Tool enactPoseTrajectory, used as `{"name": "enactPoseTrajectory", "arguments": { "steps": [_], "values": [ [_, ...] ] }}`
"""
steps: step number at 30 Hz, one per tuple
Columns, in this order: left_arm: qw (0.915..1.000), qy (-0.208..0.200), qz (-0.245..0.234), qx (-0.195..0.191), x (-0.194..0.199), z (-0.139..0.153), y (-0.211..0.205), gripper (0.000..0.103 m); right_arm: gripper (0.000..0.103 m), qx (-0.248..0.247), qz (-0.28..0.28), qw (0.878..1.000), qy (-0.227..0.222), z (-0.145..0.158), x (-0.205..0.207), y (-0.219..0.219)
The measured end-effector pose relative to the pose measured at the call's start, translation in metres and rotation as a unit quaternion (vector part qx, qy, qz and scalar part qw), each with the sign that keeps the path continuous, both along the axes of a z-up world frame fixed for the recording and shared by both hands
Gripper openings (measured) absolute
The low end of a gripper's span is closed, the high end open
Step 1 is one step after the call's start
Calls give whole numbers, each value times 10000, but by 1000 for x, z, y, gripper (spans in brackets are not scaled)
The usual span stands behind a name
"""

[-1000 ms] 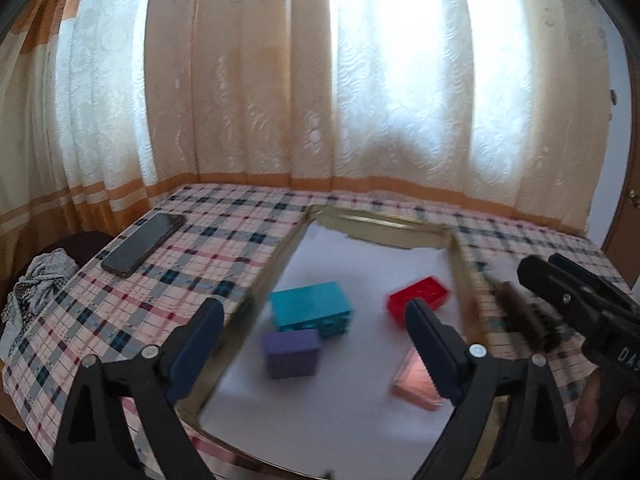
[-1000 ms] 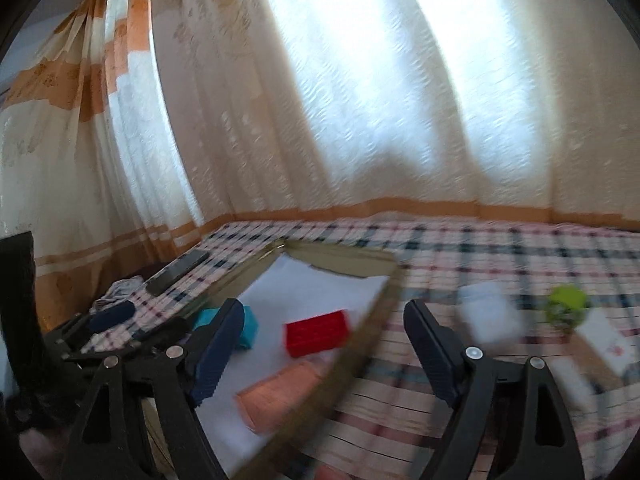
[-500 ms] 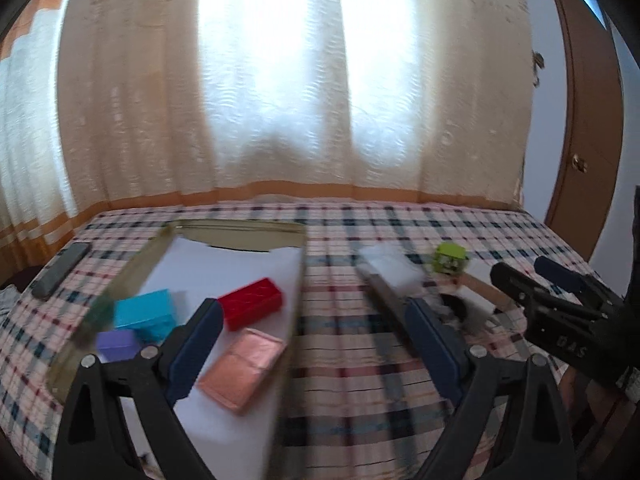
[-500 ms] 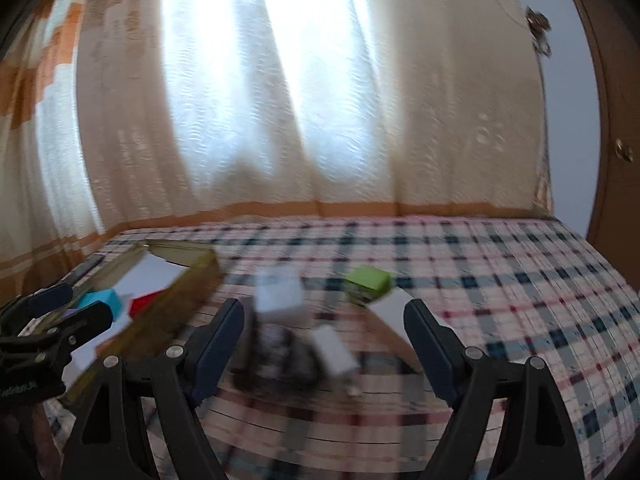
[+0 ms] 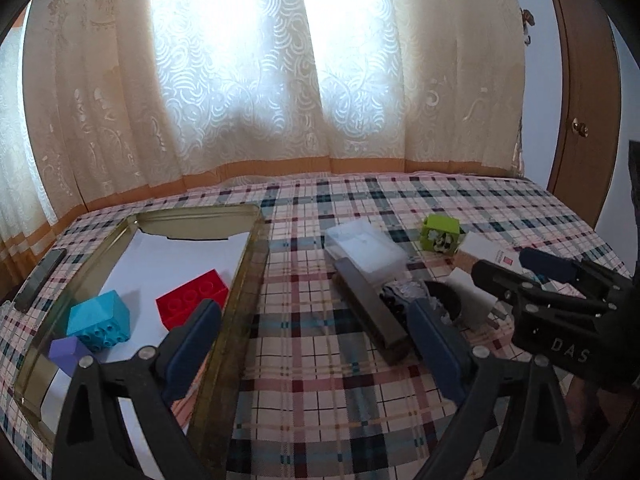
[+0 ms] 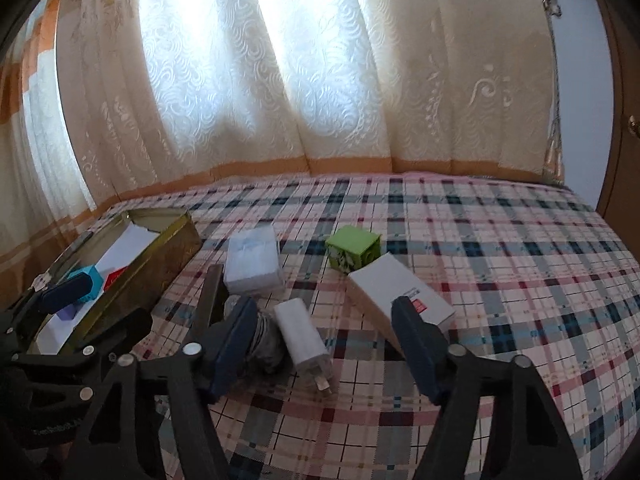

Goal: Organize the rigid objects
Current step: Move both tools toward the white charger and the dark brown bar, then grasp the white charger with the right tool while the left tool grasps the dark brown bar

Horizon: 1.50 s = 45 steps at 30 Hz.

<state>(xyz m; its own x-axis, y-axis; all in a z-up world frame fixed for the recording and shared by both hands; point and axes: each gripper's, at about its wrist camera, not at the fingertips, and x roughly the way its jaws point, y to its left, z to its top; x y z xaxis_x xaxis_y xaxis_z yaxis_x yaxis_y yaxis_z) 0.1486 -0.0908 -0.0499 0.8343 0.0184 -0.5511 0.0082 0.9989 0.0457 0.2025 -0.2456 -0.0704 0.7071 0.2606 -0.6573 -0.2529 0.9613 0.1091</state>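
While hovering over the loose pile beside the gold tray [image 5: 256,240]: reaching step.
Right gripper [image 6: 332,336] fingers just narrowing, unclenched around white charger [image 6: 302,336]; left gripper [image 5: 316,344] released, empty. Next: lower, clamp, carry to tray.

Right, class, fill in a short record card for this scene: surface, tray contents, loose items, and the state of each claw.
surface: plaid cloth
tray: red brick, teal brick, purple block
loose items: green cube, white carton, white charger, clear box, dark bar
left claw: open, empty
right claw: open, has just been closing, around the charger, not gripping
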Motion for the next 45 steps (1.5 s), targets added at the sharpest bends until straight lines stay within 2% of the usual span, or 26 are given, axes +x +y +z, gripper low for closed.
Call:
{"name": "enactPoseTrajectory", "arguments": {
  "steps": [10, 14, 16, 18, 21, 26, 28, 32, 35, 42, 45],
  "values": [
    [10000, 67, -44, -27, 4, -4, 2, 96, 58, -46, 182, 9969, 758, -22, 20, 5],
    [9999, 111, -65, -7, 7, -7, -2, 96, 50, -59, 297, 9943, 1020, -30, 25, 8],
    [9999, 125, -75, -11, 7, -8, -3, 96, 41, -31, 350, 9936, 1074, -31, 25, 8],
    [9999, 122, -90, -3, 7, -9, -4, 96, 24, -18, 415, 9926, 1145, -34, 26, 10],
    [9999, 120, -119, -7, 7, -9, -7, 96, 23, 63, 410, 9931, 1094, -32, 24, 7],
    [9997, 146, -188, -11, 8, -10, -15, 95, 23, 218, 175, 9972, 699, -21, 13, -3],
    [9996, 174, -224, 28, 10, -11, -19, 92, 23, 277, 88, 9979, 571, -17, 9, -7],
    [9993, 314, -194, 89, 20, -14, -24, 76, 23, 400, -38, 9984, 385, -11, 5, -14],
    [9984, 534, -186, -42, 30, -19, -24, 64, 23, 403, -39, 9986, 354, -9, 4, -15],
    [9964, 845, -36, 15, 46, -27, -27, 59, 23, 456, -42, 9985, 286, -7, 1, -17],
    [9935, 1136, 21, -12, 55, -35, -26, 59, 23, 448, -30, 9986, 270, -7, 0, -16]
  ]
}}
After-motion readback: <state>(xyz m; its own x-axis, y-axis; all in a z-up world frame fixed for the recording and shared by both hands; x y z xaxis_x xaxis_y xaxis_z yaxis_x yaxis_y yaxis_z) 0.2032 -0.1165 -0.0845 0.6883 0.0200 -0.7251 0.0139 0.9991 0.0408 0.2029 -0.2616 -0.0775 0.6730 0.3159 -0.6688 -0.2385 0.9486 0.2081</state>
